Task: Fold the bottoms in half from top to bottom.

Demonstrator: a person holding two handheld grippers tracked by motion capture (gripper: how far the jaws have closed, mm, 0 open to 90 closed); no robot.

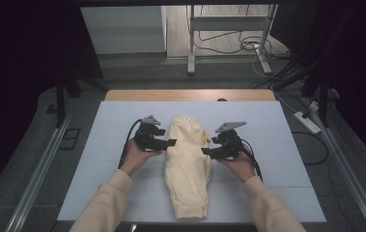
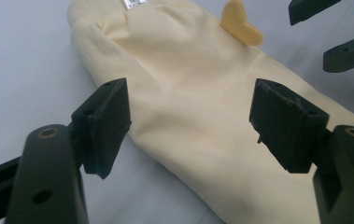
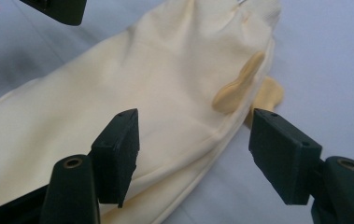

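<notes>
A pale yellow pair of folded trousers (image 1: 186, 164) lies lengthwise on the white table cover (image 1: 108, 159), waistband at the far end, cuffs near the front edge. My left gripper (image 1: 170, 142) hovers at the garment's left edge, open, its jaws set wide over the cloth (image 2: 198, 112) with nothing between them. My right gripper (image 1: 205, 151) is at the right edge, open too, straddling the hem of the garment (image 3: 165, 107). A yellow drawstring end (image 3: 233, 91) sticks out by the waist, also visible from the left gripper view as the drawstring tip (image 2: 240, 25).
The wooden table edge (image 1: 190, 94) shows beyond the cover. A metal stand (image 1: 229, 29) and cables (image 1: 267, 53) are on the floor behind. A power strip (image 1: 307, 122) lies to the right. Bare cover flanks the garment on both sides.
</notes>
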